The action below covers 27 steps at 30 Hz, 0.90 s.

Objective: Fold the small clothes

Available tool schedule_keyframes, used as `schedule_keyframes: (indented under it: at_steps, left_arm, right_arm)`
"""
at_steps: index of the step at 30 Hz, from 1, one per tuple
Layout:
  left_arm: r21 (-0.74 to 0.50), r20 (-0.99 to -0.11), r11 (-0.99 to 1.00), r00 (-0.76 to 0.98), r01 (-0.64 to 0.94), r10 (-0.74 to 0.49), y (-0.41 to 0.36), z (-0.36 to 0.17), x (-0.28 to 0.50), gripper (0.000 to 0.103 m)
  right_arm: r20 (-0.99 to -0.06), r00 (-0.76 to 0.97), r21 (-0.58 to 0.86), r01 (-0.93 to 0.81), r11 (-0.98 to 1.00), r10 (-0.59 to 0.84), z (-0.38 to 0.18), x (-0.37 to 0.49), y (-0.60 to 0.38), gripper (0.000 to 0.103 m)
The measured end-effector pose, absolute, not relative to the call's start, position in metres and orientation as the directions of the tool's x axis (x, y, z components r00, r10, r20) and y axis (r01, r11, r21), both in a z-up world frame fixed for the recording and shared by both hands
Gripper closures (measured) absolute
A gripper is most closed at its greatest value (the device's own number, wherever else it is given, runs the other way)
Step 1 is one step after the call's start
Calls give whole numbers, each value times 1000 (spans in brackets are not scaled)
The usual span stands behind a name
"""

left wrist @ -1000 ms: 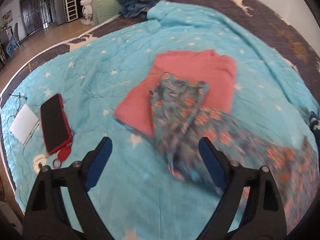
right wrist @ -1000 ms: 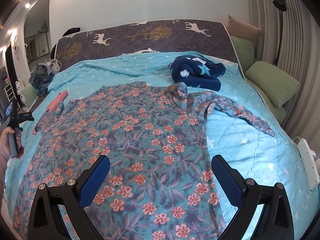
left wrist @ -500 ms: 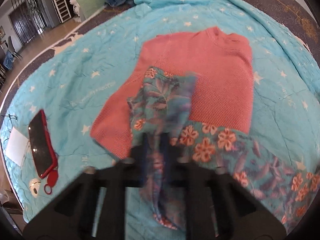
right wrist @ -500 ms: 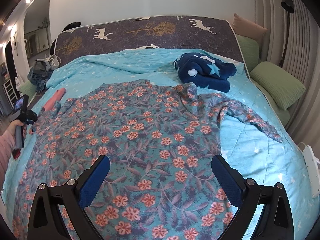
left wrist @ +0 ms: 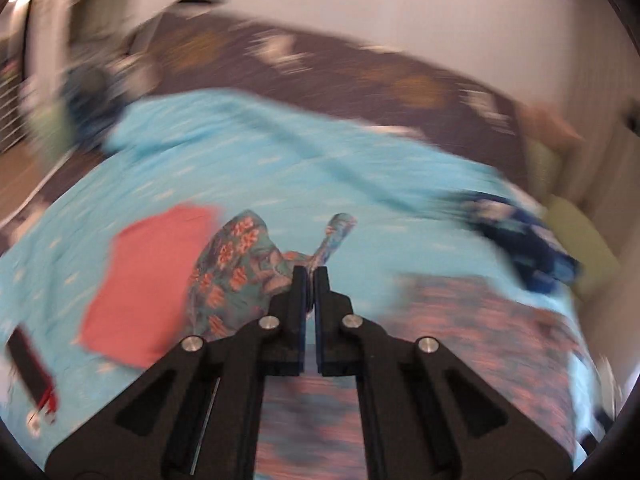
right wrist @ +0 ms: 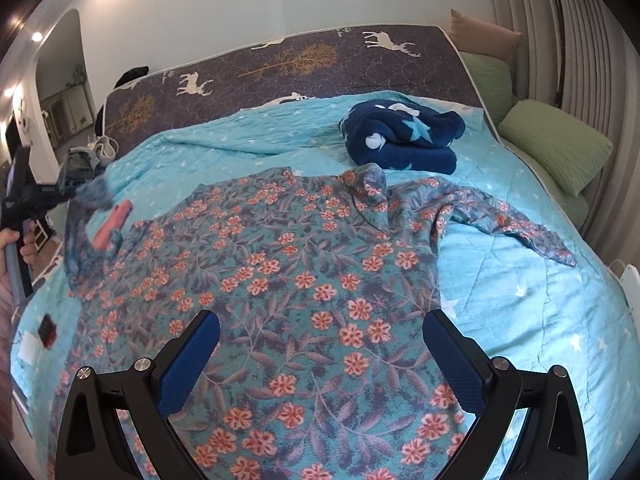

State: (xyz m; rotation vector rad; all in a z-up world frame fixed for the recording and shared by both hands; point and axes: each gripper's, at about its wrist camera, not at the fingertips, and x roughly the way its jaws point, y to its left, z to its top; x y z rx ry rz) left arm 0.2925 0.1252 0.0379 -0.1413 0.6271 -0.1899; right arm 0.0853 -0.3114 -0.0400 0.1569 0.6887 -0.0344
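Pinching the floral shirt's [right wrist: 304, 280] sleeve [left wrist: 236, 264], the left tongs [left wrist: 310, 276] should carry it flat across while the right tongs [right wrist: 320, 356] hover apart, empty.

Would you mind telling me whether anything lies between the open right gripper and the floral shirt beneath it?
Nothing visible does. The right gripper hangs with its jaws wide apart directly over the floral shirt, with only bare fabric between them. The folded navy blanket sits farther up the bed, well clear.
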Motion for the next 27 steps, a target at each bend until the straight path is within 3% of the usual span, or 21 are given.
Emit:
schedule_keyframes:
  at_steps: [4,7,10,13,15,17,22,27]
  left_arm:
    - [-240,-562,874,673,423,-480,17,40,258,99]
    - [-249,-624,827,569,504,-535,-43,11,247,98]
    - [-250,-707,814,475,525,-524,-76,-25,240,90]
    - [-273,-722,811,447,517,-528,-73,-35,219,77]
    - [-260,-701,825,490,501,-518,-57,-29,201,54]
    - [-208,-667,870,585,448,-461,-31,-19,185,42]
    - [-153,-674,952,676,266,-297,35,-20,173,39]
    - [-231,-729,959,624,164,-282,75,-44,171,39]
  right_arm:
    - [-613,788,158,59,986,51,-31,93,-322,0]
    - [-615,784,212,60,975,85,-29,97,-334,0]
    - [-623,766,304,50,951,159,-34,99,-349,0]
    - [-634,738,377,35,925,231,-41,102,-358,0]
    - [-640,711,435,26,900,289,-48,107,-365,0]
    - [-643,680,486,9,874,351,-52,116,-368,0]
    - [-637,591,585,-47,810,495,-62,156,-358,0]
    - [-632,476,688,-20,726,612,-92,207,-348,0]
